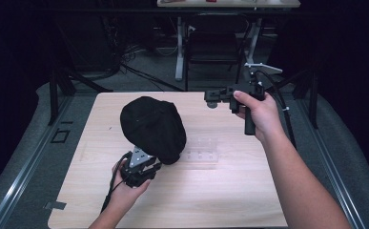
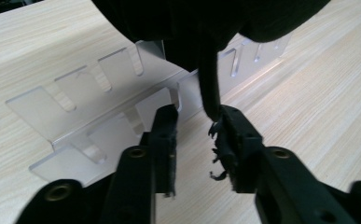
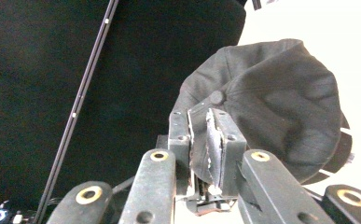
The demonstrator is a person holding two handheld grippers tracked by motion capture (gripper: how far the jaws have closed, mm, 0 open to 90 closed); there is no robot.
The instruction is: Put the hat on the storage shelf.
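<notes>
Gaping with nothing pinched, the left gripper [image 1: 149,164] sits at the near edge of the black cap [image 1: 153,128], which rests on a clear acrylic rack [image 1: 202,151] on the wooden table [image 1: 220,200]. Farther right, the right gripper [image 1: 210,97] hovers, pads pressed together, empty.

A lab or recording studio is showing here: a pale wooden table [image 1: 220,200] is sitting on grey flooring with black curtains hanging around it (dark on both sides), while a desk frame [image 1: 179,52] and tangled cables [image 1: 125,62] are standing beyond the right gripper [image 1: 210,98].
</notes>
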